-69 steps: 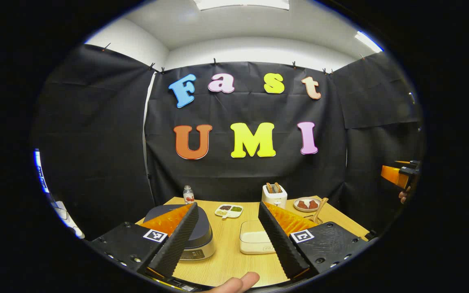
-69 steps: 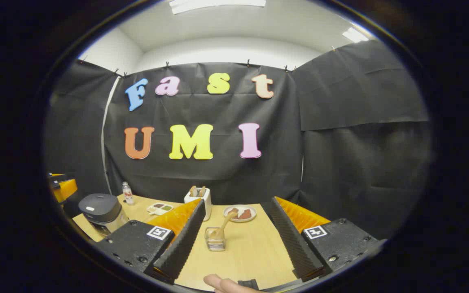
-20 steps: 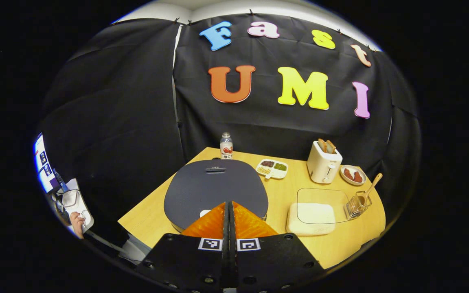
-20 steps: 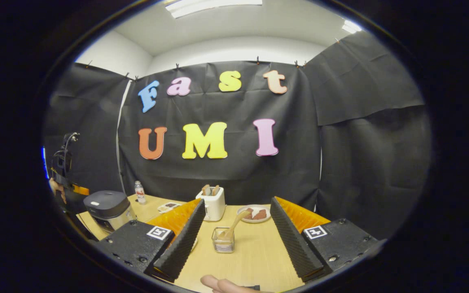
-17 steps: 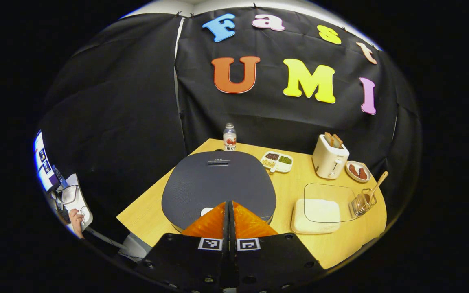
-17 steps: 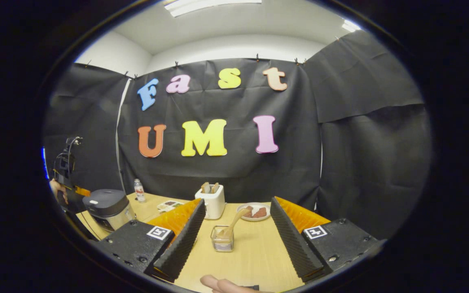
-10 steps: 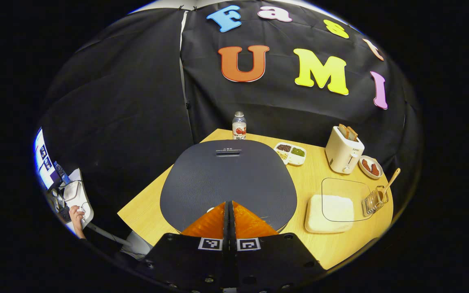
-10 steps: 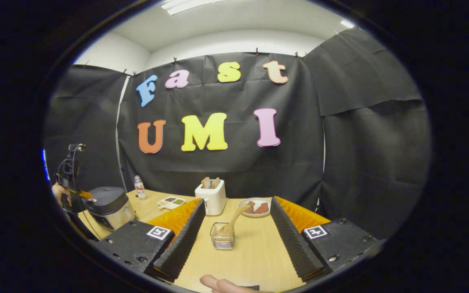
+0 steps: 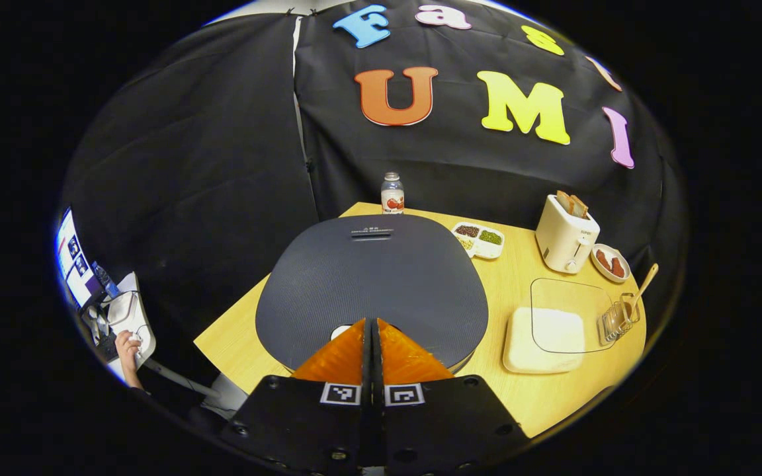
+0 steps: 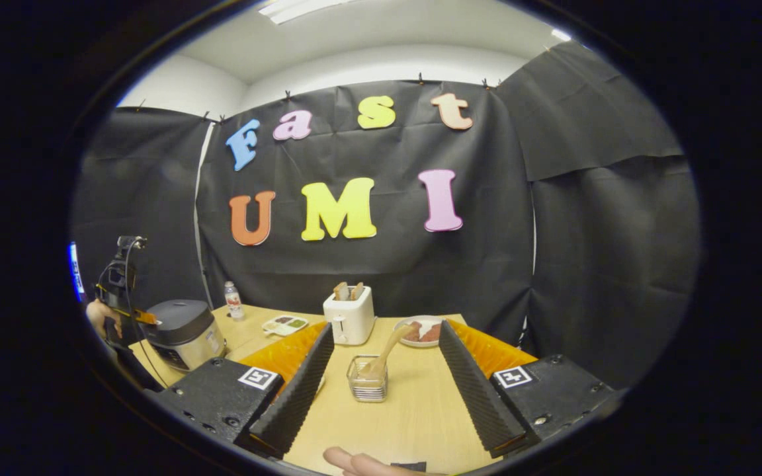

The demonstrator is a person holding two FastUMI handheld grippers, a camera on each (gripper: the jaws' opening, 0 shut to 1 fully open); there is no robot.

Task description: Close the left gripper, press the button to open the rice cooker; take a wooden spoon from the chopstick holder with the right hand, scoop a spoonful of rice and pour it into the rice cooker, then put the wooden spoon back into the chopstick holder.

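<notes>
Change: since half a second before, the rice cooker (image 9: 371, 284) looked a little bigger in the left gripper view, because the left gripper (image 9: 372, 330) had come closer to its lid.
Left gripper: its two fingers were pressed together with nothing between them; the tips were over the near edge of the dark lid, at a small pale button (image 9: 339, 330). I cannot tell if they touched it.
Right gripper: the right gripper (image 10: 384, 373) had its fingers wide apart and held nothing; it hung above the table (image 10: 414, 416).
Spoon: the wooden spoon (image 10: 385, 354) stood tilted in the wire holder (image 10: 368, 380), seen between the right gripper's fingers, farther away than they were.
Rice: the white box of rice (image 9: 543, 330) was on the table right of the cooker, just beside the holder.
Cooker lid: closed.
Far side: a toaster (image 10: 350, 316), a plate (image 10: 421, 330), a divided dish (image 9: 479, 239) and a bottle (image 9: 391, 194) stood near the black wall.
</notes>
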